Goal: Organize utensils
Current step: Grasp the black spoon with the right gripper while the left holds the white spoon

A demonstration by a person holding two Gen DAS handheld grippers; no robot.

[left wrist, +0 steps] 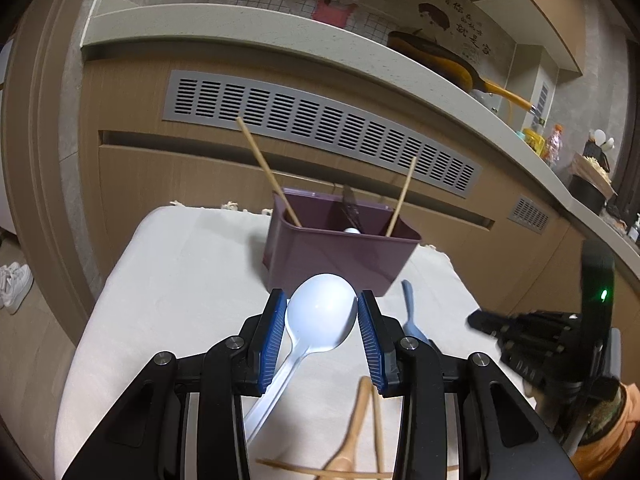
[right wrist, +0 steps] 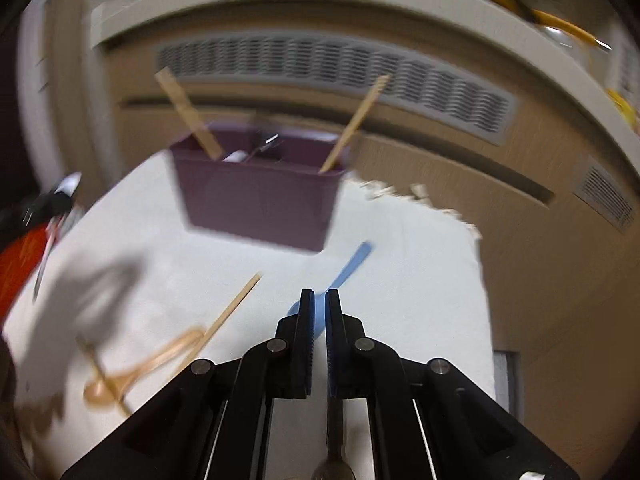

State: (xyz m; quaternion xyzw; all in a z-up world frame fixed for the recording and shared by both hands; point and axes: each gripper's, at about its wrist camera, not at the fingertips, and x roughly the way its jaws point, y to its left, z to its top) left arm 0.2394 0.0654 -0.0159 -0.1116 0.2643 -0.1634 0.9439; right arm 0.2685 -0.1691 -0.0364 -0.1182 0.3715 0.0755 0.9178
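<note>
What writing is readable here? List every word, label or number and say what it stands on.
"就是家": bottom row of characters on the cartoon wall poster, at its right end; a likely reading only.
Two rows of characters above it on the poster: too small to read.
Raised marks on the body of the right gripper: too blurred to read.
Right wrist view: motion-blurred, no text visible.

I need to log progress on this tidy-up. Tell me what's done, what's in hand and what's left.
Done: two chopsticks and a white utensil stand in the purple bin. In hand: the left hand-held gripper holds a white spoon by its bowl; the right hand-held gripper is shut on a blue spoon. Left: a wooden spoon and loose chopsticks on the white cloth.
</note>
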